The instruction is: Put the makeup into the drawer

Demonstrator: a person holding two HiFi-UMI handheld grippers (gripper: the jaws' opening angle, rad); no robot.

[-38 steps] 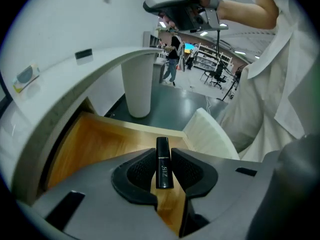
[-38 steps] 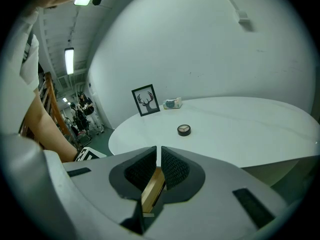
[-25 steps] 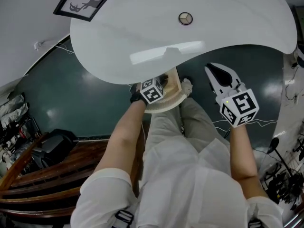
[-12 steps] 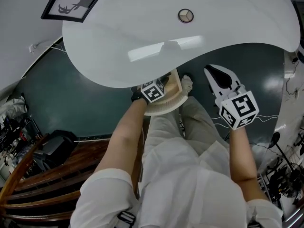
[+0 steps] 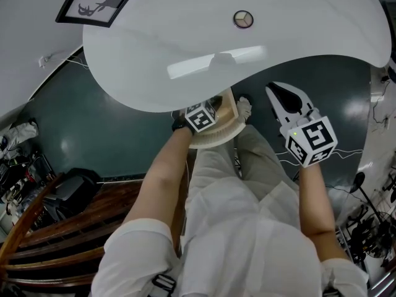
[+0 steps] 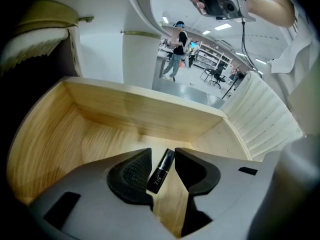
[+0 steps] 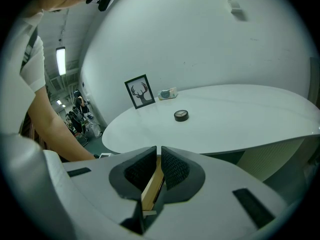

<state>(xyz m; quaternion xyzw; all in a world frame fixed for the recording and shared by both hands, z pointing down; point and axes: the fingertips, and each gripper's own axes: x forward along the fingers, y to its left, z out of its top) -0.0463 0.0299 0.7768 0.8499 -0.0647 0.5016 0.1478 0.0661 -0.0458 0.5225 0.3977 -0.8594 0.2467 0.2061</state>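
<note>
We find the left gripper [image 6: 162, 154] lowered into the open drawer [image 6: 140, 109], a curved tray of pale wood with a plain grained floor and a white ribbed front. Its jaws have just been opening and now stand partly apart, wider than the black lipstick tube [image 6: 161, 170] that sits between them. The tube is short, slim and glossy black. A seam divides a plain upper section from a lower section that carries small pale digits, which we cannot read with certainty. It lies slantwise in the gap over the drawer floor, with its upper end just beside the tip of the right-hand jaw and its lower end just beside the ribbed pad of the left-hand jaw. Neither pad clamps it. The right gripper [image 7: 156, 154] is held in the air well apart from the drawer, on the near side of the white oval table [image 7: 225, 119]. Its jaws are drawn together to a thin slit with nothing between the pads; only a strip of wooden edge shows through the slit. On the table top we note a small round black case [image 7: 181, 115] and, near the wall, a framed deer picture [image 7: 139, 91]
</note>
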